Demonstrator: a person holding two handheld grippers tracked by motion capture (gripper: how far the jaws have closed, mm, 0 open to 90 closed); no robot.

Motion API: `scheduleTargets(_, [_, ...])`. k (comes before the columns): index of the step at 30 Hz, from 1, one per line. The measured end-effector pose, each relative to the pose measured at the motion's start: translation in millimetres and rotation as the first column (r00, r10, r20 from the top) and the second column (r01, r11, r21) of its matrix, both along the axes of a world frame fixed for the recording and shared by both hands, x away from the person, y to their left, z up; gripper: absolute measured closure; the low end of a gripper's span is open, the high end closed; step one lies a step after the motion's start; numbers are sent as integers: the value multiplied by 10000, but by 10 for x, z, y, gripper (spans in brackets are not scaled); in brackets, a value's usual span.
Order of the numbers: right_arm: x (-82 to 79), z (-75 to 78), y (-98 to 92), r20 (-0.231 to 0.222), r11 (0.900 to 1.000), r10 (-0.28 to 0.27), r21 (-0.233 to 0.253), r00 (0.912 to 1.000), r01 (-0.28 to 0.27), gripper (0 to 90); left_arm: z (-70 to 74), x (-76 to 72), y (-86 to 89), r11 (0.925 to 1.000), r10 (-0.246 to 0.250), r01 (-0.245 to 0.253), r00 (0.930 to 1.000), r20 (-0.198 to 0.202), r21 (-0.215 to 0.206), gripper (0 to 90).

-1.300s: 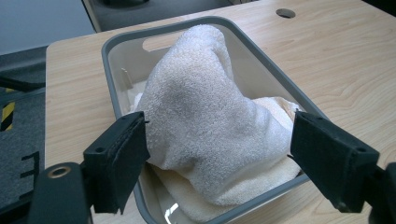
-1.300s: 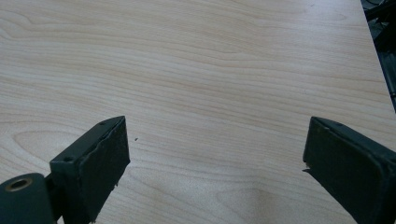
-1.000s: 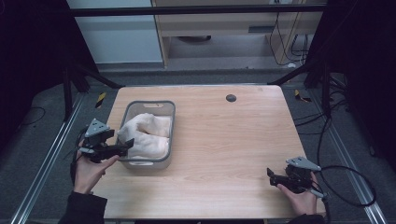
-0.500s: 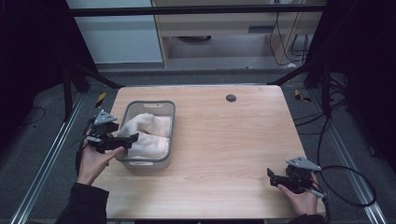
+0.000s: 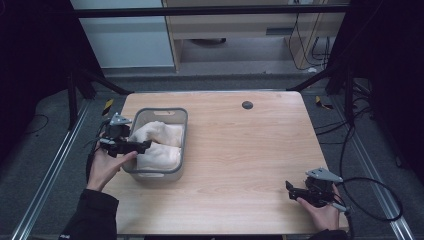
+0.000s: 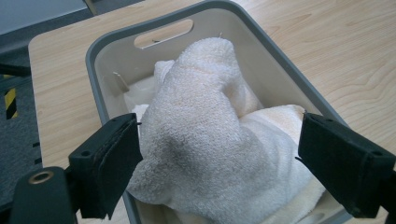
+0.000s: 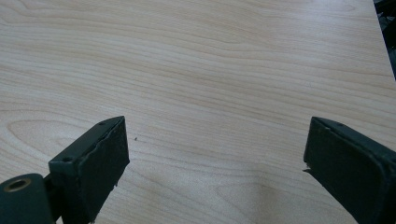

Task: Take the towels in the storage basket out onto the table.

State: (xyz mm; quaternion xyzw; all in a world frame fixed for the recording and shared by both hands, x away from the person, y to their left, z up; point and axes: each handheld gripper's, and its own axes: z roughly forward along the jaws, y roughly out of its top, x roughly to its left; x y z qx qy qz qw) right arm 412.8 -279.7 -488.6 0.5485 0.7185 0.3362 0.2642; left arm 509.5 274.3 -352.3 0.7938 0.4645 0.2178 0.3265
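A grey plastic basket (image 5: 183,135) stands on the left part of the wooden table (image 5: 250,150), with cream-white towels (image 5: 159,144) piled inside. My left gripper (image 5: 142,145) hangs over the basket's left rim, open, jaws pointing toward the towels. In the left gripper view the gripper (image 6: 223,135) has its two jaws spread on either side of the top towel's hump (image 6: 201,116), apart from it, and the basket's rim (image 6: 93,70) shows behind. My right gripper (image 5: 291,188) rests low near the table's front right corner; in the right gripper view this gripper (image 7: 215,135) is open over bare wood.
A small black round disc (image 5: 247,105) sits near the table's far edge. A black cable (image 5: 372,200) loops off the right gripper past the table's right edge. Bare wood stretches between the basket and the right gripper.
My left gripper has moved forward and rightward from beside the basket to over its left rim, toward the towels. The right gripper has stayed put.
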Motion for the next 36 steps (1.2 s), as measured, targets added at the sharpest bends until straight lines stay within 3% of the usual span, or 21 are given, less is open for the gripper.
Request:
scheduleTargets(12, [8, -14, -4, -165, 10000, 75, -4, 9998, -75, 61, -174, 156, 30, 9999, 67, -61, 9986, -530, 127, 148])
scheduleTargets(20, [13, -24, 7, -279, 9999, 138, -29, 9995, -139, 57, -272, 196, 8, 10000, -20, 13, 9967, -810, -85, 200])
scheduleTargets(24, [19, -33, 9, -313, 9998, 177, -110, 9994, -181, 56, -296, 201, -8, 9998, -27, 10, 9955, -946, -180, 261])
scheduleTargets(31, [19, -33, 14, -376, 9998, 185, -65, 9991, -188, 56, -328, 197, -29, 9998, 29, -54, 9922, -1246, -194, 442])
scheduleTargets(36, [20, -33, 14, -399, 9997, 211, -79, 9990, -214, 56, -342, 194, -65, 10000, 9, -12, 9902, -1398, -24, 543])
